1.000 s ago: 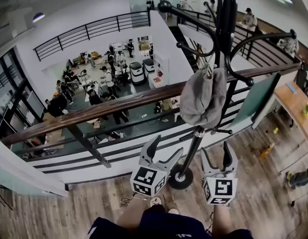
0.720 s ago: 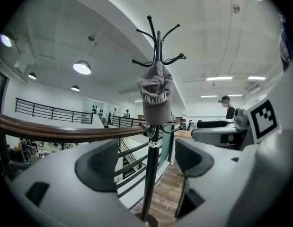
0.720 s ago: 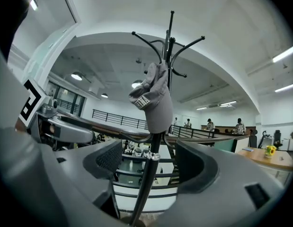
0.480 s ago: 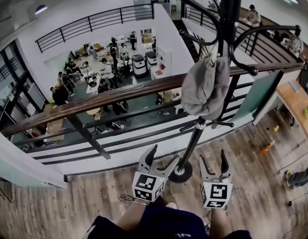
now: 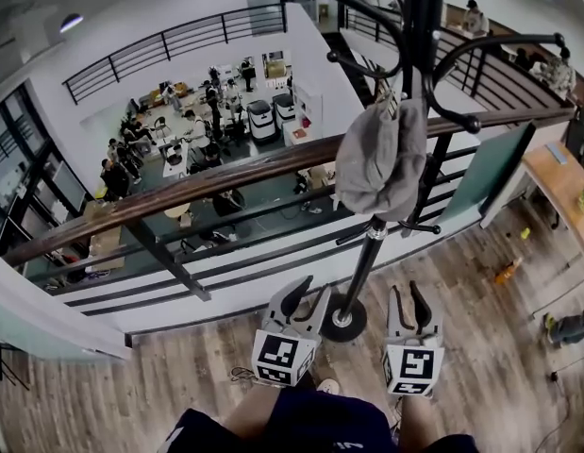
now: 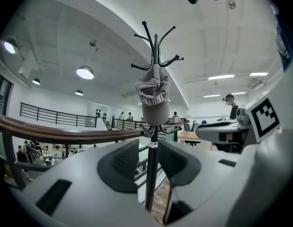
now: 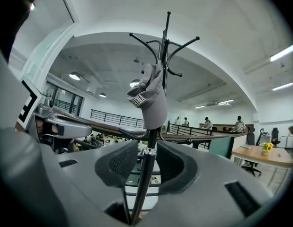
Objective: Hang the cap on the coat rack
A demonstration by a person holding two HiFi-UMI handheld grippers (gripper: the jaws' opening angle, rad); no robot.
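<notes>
Coat rack [image 5: 365,262]: tall black pole, runs from 6 up to 1 o'clock in head view, base by feet. Cap [image 5: 378,163]: grey, hanging off hook around 1 o'clock, nothing touching it. Hanging looks done tbh. Left gripper [image 5: 308,295] at 6, right gripper [image 5: 409,298] at 5, both low, well apart from cap. Jaws closing, roughly half apart, empty; pole only shows beyond gap. Nothing left I can see.

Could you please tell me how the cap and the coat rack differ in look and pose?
The cap is grey and soft, while the coat rack is black and rigid. The cap hangs slumped; the coat rack stands upright. The cap bears lettering; the coat rack is plain. They touch: the cap hangs on the coat rack.
</notes>
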